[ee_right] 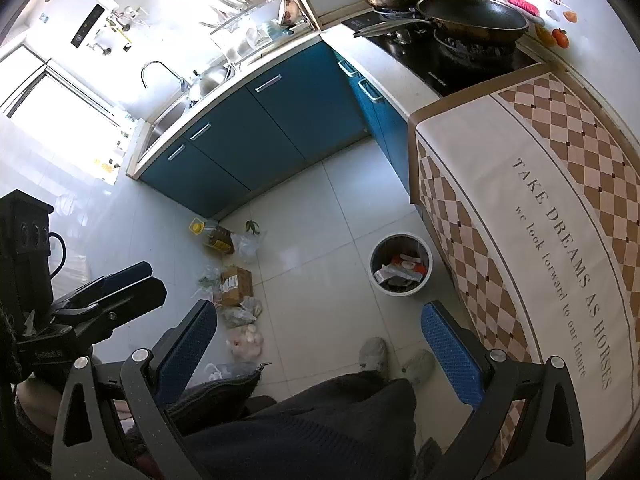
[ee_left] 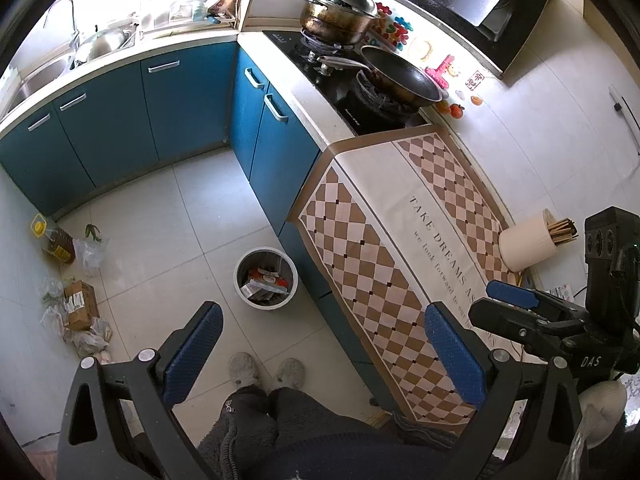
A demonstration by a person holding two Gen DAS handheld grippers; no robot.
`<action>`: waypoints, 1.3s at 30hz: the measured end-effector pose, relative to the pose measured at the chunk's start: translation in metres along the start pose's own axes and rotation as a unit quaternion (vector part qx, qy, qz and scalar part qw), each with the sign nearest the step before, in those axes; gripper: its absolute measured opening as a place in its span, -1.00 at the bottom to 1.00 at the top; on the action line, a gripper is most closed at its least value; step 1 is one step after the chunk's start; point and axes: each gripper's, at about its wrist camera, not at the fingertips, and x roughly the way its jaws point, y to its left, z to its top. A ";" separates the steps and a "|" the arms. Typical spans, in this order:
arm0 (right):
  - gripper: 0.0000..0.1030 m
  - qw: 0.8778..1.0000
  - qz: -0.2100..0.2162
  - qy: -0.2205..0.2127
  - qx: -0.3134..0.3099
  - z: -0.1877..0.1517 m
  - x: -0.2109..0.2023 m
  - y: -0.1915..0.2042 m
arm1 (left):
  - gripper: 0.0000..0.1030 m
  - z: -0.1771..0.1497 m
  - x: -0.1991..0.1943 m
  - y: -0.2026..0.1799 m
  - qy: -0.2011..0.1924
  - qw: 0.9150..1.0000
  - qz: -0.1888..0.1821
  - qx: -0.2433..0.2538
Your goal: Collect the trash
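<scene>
A round grey trash bin stands on the tiled floor beside the counter, with wrappers and packets inside; it also shows in the right wrist view. My left gripper is open and empty, held high above the floor near the bin. My right gripper is open and empty too, at about the same height; it shows from the side in the left wrist view. The left gripper shows at the left of the right wrist view.
A checkered cloth covers the counter, with a chopstick holder on it. A wok and a pot sit on the stove. An oil bottle, a cardboard box and plastic bags lie by the blue cabinets. My slippers are below.
</scene>
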 end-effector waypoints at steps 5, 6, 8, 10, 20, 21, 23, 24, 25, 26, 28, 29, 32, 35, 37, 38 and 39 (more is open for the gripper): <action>1.00 1.000 0.000 0.004 0.000 -0.003 0.002 0.001 | 1.00 0.000 0.000 0.001 0.000 1.000 0.000 0.001; 1.00 1.000 0.000 0.004 0.000 -0.001 0.002 0.001 | 1.00 0.001 0.000 0.001 0.001 1.000 -0.001 0.000; 1.00 1.000 0.000 0.004 0.000 -0.001 0.002 0.001 | 1.00 0.001 0.000 0.002 0.001 1.000 -0.001 0.001; 1.00 1.000 0.000 0.004 0.001 0.000 0.002 0.002 | 1.00 0.001 0.000 0.002 0.001 1.000 -0.001 0.001; 1.00 1.000 0.003 0.008 -0.002 -0.003 0.004 0.004 | 1.00 0.002 -0.001 0.003 0.001 1.000 -0.002 0.002; 1.00 1.000 0.003 0.008 -0.002 -0.002 0.004 0.004 | 1.00 0.002 -0.001 0.003 0.001 1.000 -0.002 0.002; 1.00 1.000 0.004 0.009 -0.004 -0.003 0.004 0.005 | 1.00 0.002 0.000 0.003 0.001 1.000 -0.001 0.002; 1.00 1.000 0.004 0.009 -0.004 -0.004 0.004 0.005 | 1.00 0.002 -0.001 0.003 0.001 1.000 -0.002 0.001; 1.00 1.000 0.004 0.008 -0.003 -0.003 0.004 0.005 | 1.00 0.002 -0.001 0.004 0.001 1.000 -0.002 0.001; 1.00 1.000 0.004 0.008 -0.004 -0.003 0.004 0.006 | 1.00 0.002 -0.001 0.003 0.001 1.000 -0.002 0.001; 1.00 1.000 0.004 0.008 -0.003 -0.002 0.004 0.006 | 1.00 0.000 0.000 0.004 0.001 1.000 -0.002 0.002; 1.00 1.000 0.004 0.009 -0.003 -0.002 0.004 0.006 | 1.00 -0.001 0.000 0.003 0.001 1.000 -0.002 0.002; 1.00 1.000 0.004 0.008 -0.003 -0.002 0.004 0.006 | 1.00 0.000 0.000 0.004 0.001 1.000 -0.003 0.002; 1.00 1.000 0.004 0.009 -0.003 -0.002 0.004 0.006 | 1.00 0.000 -0.001 0.004 0.001 1.000 -0.003 0.001; 1.00 1.000 0.003 0.009 -0.004 -0.002 0.004 0.006 | 1.00 0.000 -0.001 0.004 0.001 1.000 -0.003 0.000; 1.00 1.000 0.004 0.009 -0.005 -0.002 0.004 0.006 | 1.00 0.000 -0.001 0.004 0.001 1.000 -0.003 0.001; 1.00 1.000 0.004 0.009 -0.004 -0.002 0.004 0.006 | 1.00 0.000 -0.001 0.004 0.001 1.000 -0.003 0.000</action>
